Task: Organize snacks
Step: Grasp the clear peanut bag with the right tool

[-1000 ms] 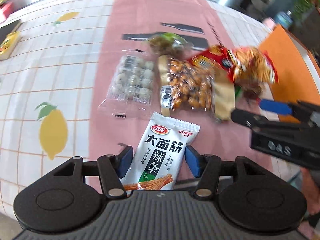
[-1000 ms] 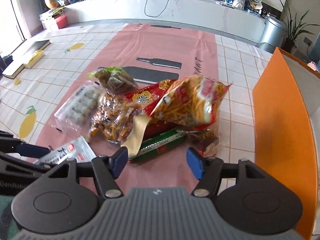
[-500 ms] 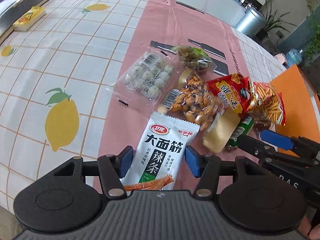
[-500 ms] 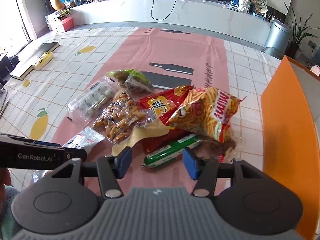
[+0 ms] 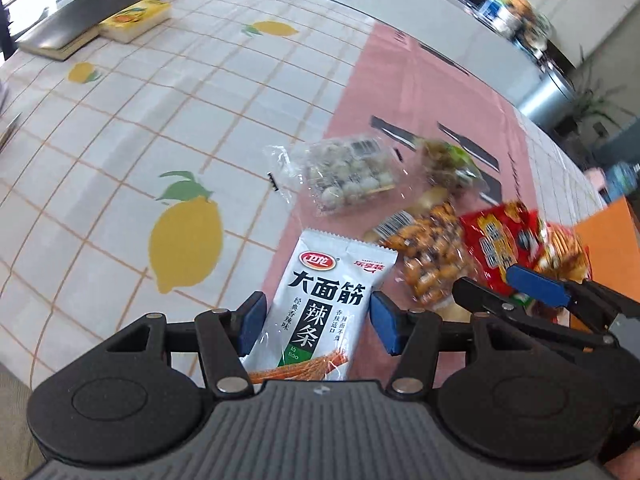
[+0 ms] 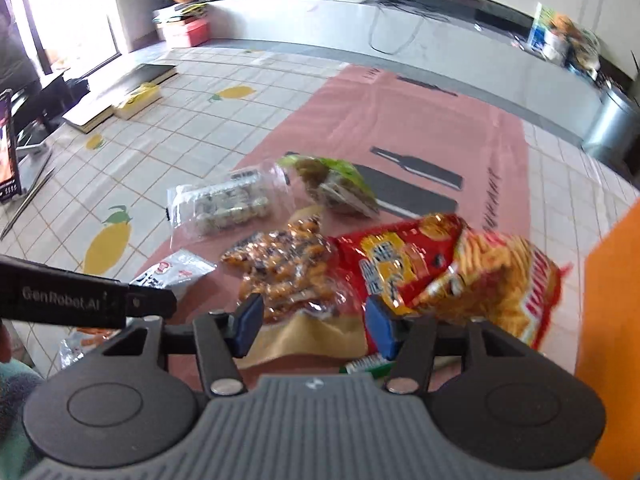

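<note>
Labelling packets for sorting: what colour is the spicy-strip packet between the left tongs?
Mostly white spicy-strip packet with black lettering and a green label; clearest in the left wrist view.

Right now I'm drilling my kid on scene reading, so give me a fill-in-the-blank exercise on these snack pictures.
1. The white spicy-strip packet lies between the pads of the ____ gripper.
2. The fruits printed on the tablecloth are ____.
3. The clear pack of round sweets lies on the ____ table runner.
4. The board at the right edge is ____.

Missing words: left; lemons; pink; orange
</note>
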### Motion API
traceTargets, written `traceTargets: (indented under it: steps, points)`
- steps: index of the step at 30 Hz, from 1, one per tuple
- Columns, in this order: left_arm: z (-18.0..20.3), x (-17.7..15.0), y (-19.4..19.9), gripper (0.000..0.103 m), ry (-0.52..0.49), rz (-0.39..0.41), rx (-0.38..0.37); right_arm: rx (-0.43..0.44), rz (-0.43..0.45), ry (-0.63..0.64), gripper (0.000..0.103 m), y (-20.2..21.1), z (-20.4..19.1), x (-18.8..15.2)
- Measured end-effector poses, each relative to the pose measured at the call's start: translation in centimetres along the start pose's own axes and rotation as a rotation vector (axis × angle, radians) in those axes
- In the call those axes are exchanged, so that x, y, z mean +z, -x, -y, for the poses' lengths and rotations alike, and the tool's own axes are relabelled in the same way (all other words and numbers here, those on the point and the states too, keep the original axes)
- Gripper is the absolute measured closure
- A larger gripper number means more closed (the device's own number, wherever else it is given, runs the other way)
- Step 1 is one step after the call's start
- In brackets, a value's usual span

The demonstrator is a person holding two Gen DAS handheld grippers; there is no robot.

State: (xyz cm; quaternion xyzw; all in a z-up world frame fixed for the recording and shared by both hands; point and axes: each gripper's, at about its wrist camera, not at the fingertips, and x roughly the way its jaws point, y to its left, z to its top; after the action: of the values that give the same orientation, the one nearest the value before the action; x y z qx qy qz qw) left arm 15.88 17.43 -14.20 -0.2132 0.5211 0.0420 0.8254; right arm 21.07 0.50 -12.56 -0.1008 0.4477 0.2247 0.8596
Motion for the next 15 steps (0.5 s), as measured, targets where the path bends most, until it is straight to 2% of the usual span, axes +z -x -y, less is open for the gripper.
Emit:
traceTargets:
  steps: [2,7,11,15]
  points:
    - [-0.2,0.2,-0.4,0.038,0.019,-0.009,0.009,0.006,0.015,0.041,0.042,-0.6,-0.6,0.5]
    - [0.1,0.5,-0.8,0.038,0.009,-0.020,0.036,0.014,0.006,0.140,0.041,-2.4,-1.5,1.2]
    - [0.0,0.5,-0.9,0.030,0.004,-0.023,0.034,0.060,-0.004,0.166,0.036,-3.4,-1.0,1.2]
    - [0.0,0.4,-0.9,0.027,0.000,-0.023,0.023,0.102,-0.023,0.198,0.031,-4.1,-1.0,0.9]
